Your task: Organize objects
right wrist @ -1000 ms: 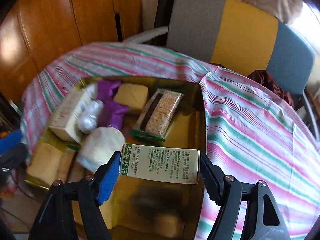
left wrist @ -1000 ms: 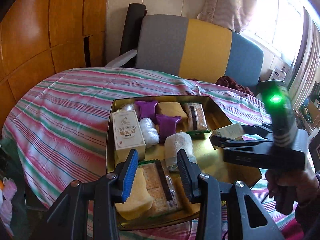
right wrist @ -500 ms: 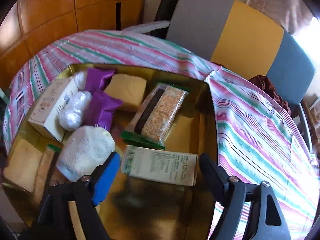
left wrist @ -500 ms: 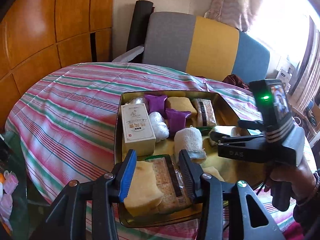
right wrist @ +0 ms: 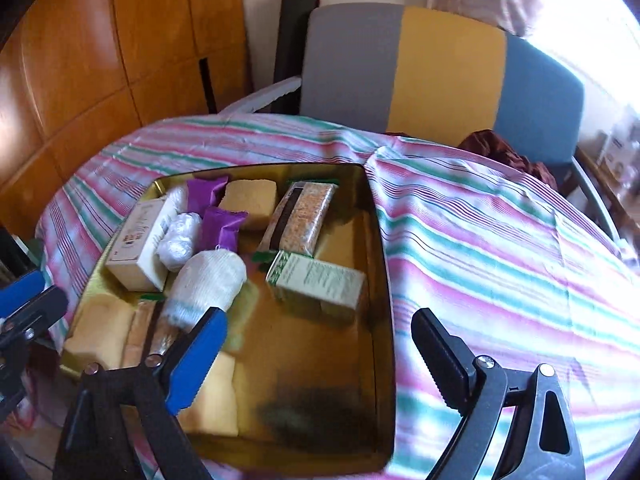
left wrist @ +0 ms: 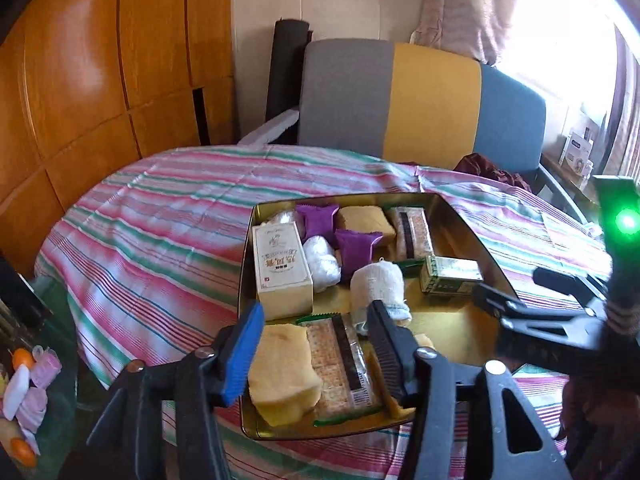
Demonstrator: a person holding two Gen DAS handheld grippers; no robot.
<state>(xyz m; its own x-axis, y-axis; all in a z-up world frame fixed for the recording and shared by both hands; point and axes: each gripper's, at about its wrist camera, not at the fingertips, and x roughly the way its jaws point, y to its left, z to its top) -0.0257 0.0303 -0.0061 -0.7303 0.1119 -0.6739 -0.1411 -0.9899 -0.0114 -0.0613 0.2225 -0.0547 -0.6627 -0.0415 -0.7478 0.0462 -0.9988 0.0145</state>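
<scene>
The green-and-white box (right wrist: 320, 282), gripped a second ago, is now released and left lying in the gold tin (right wrist: 380, 264). The right gripper (right wrist: 316, 360) is drawn back with fingers wide. The left gripper (left wrist: 314, 350) is spread, empty, above crackers (left wrist: 340, 364). Beyond, the striped desk (right wrist: 500, 232) is seen.

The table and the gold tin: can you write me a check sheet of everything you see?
Surface: round table under a striped cloth.
Job's things: gold tin holds a green-white box, cream box, two purple packets, cracker packs, yellow cakes, white gauze bundle.
Clutter: sweets beside the table.
Grippers: left tongs open, empty; right tongs open, empty.
Cables: nothing seen.
Surroundings: grey-yellow-blue chair, wooden panels, bright window.
</scene>
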